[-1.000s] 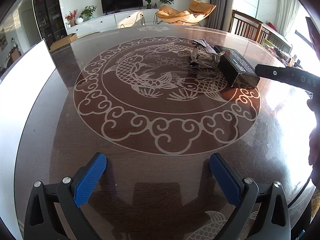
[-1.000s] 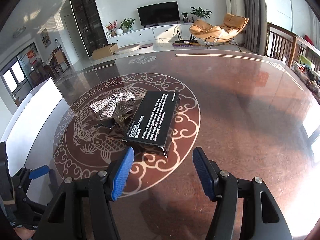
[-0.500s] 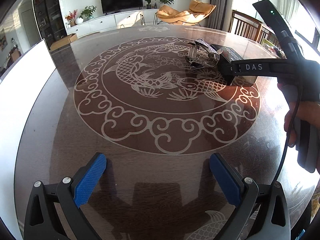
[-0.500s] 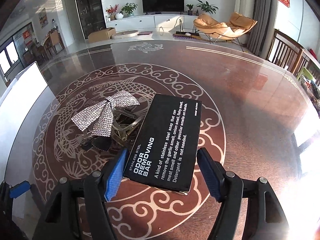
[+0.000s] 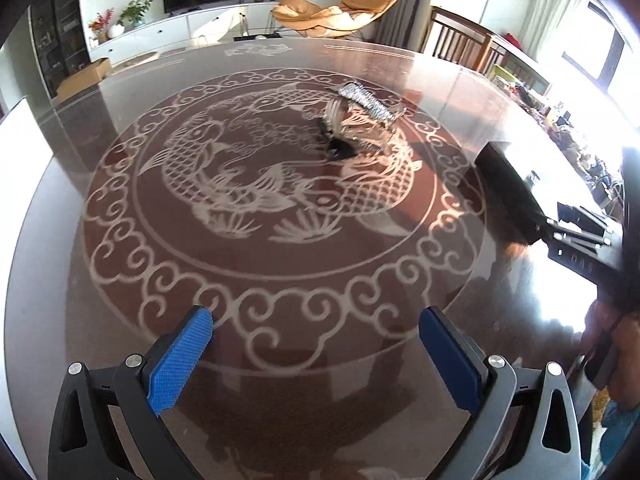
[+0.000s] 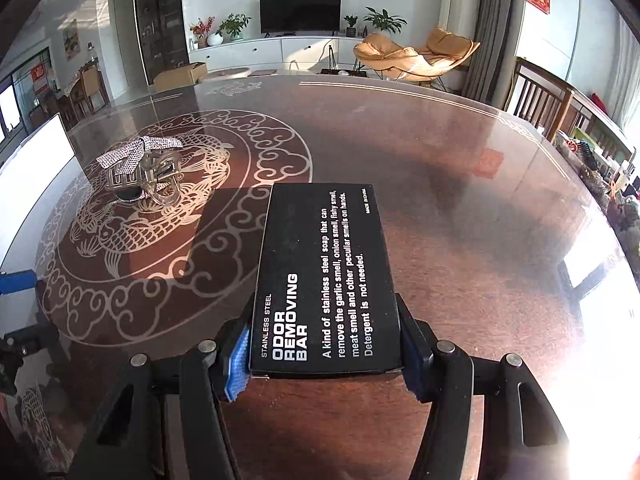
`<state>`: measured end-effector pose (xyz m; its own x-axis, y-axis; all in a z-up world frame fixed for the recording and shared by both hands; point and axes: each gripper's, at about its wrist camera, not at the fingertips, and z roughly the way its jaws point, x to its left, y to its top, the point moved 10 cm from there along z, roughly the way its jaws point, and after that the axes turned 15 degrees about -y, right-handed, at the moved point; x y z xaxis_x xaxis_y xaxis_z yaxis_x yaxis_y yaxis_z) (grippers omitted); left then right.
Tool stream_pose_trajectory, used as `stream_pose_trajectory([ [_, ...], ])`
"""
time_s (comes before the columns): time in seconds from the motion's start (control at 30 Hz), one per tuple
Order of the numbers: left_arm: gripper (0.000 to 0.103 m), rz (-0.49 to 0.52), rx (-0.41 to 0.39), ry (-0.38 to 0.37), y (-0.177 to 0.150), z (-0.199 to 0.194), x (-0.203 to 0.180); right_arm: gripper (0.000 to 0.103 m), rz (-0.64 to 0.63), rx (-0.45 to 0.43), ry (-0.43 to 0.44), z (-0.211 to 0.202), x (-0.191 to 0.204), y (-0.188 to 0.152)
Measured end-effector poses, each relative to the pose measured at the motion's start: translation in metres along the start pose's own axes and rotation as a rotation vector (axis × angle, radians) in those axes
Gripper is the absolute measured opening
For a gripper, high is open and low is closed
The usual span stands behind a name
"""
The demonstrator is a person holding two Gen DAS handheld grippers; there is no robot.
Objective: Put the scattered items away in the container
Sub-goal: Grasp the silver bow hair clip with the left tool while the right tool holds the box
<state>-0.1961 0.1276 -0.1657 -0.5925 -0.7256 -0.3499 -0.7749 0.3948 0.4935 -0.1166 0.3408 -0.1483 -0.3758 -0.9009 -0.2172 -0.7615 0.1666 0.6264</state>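
Observation:
A black box [image 6: 324, 280] printed "ODOR REMOVING BAR" sits between the blue pads of my right gripper [image 6: 326, 356]. Its jaws are closing and the pads press on the box's long sides. The box casts a shadow on the table, so it hangs above the surface. In the left wrist view the same box [image 5: 508, 192] is at the right, held by the right gripper [image 5: 576, 236]. A sparkly silver bow [image 6: 138, 152] and a clear claw clip [image 6: 156, 184] lie together on the fish pattern. My left gripper [image 5: 316, 348] stands open over the near table, with nothing between its fingers.
The round dark glass-topped table [image 5: 280, 272] has a carved fish medallion. A white container wall [image 6: 36, 168] stands at the left edge. Wooden chairs [image 6: 536, 100] and a cluttered sideboard are at the right. A person's hand [image 5: 608, 328] holds the right gripper's handle.
My right gripper went forward around the black box, closed on it and carried it off to the right, away from the clips. The left gripper's view has shifted a little.

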Motion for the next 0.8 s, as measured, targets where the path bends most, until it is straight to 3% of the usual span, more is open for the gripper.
stream_pose_trajectory([
  [0.23, 0.103, -0.002, 0.001, -0.049, 0.076, 0.05, -0.012, 0.06, 0.019, 0.014, 0.005, 0.0, -0.004, -0.004],
  [0.4, 0.103, 0.043, 0.023, 0.079, 0.107, 0.073, -0.004, 0.061, 0.015, 0.014, 0.002, 0.0, -0.001, -0.005],
  [0.47, 0.101, 0.066, -0.001, 0.075, 0.116, 0.076, -0.003, 0.061, 0.016, 0.014, 0.003, 0.0, -0.001, -0.005],
  [0.5, 0.077, 0.077, -0.028, 0.085, 0.119, 0.072, -0.001, 0.061, 0.016, 0.014, 0.003, 0.0, -0.001, -0.005],
  [0.57, 0.052, 0.096, -0.053, 0.114, 0.12, 0.065, 0.001, 0.061, 0.018, 0.014, 0.006, 0.0, -0.001, -0.005],
  [0.67, 0.052, 0.09, -0.057, 0.108, 0.107, 0.053, 0.007, 0.06, 0.015, 0.007, 0.042, -0.004, 0.004, -0.005],
  [0.8, 0.052, 0.06, -0.059, 0.141, 0.052, 0.017, 0.016, 0.06, -0.035, -0.015, 0.116, -0.015, 0.025, -0.009],
])
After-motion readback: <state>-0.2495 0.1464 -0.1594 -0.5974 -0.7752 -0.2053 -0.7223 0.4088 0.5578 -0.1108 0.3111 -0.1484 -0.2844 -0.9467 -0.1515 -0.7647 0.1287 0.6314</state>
